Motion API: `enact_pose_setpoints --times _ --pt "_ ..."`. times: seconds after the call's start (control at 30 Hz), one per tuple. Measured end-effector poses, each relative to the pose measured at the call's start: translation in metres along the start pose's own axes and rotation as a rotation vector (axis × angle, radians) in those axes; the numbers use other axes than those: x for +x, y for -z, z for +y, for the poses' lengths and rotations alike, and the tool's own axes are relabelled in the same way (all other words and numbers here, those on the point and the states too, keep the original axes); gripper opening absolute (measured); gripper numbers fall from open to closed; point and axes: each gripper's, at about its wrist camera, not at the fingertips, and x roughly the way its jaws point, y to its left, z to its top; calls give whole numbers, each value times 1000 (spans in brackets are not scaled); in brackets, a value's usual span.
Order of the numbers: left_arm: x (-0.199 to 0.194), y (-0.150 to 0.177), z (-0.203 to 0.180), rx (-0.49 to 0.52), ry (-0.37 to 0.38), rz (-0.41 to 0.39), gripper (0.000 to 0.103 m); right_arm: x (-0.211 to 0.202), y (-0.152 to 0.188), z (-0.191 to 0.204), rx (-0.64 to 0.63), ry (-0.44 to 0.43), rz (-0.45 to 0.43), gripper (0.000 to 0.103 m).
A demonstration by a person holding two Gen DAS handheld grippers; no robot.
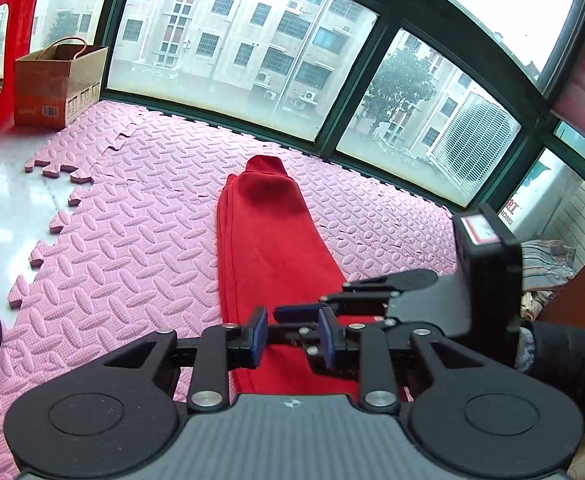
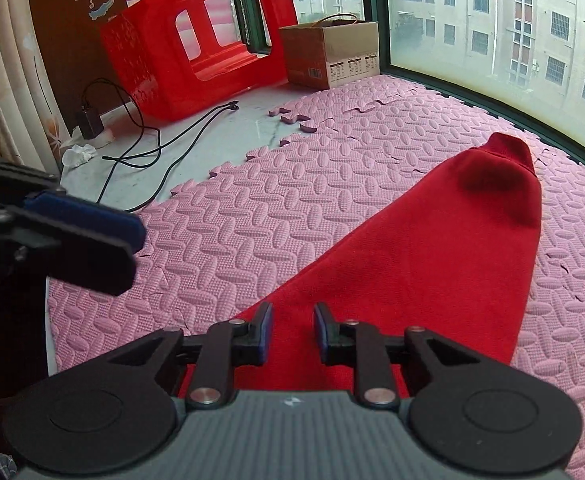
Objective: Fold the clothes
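Left tongs (image 1: 292,334) and right tongs (image 2: 292,330): both parted, gripping nothing, above near end of red garment (image 1: 268,248).
Garment folded lengthwise into long narrow strip, flat on pink foam mat (image 1: 132,232), running away toward window (image 1: 252,40); cardboard box (image 1: 58,86) at mat's far corner.

Garment (image 1: 268,248) on mat (image 1: 140,240), box (image 1: 58,88) behind

I see a cardboard box (image 2: 332,52) beside my red stool (image 2: 188,44). A black cable (image 2: 164,148) lies near the stool, on the floor by the pink foam mat (image 2: 252,216).
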Motion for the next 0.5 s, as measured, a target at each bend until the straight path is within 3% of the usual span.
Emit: enact_pose_setpoints --times 0.23,0.3,0.4,0.5 --pt "77 -20 -3 18 34 116 29 -54 33 -34 121 20 -39 34" --pt "93 -16 -3 32 20 155 28 -63 41 -51 165 22 -42 42" --pt "110 -10 0 49 -15 205 27 -71 52 -76 223 20 -44 46" --pt "114 -7 9 39 -51 226 25 -65 60 -97 276 -58 -23 53"
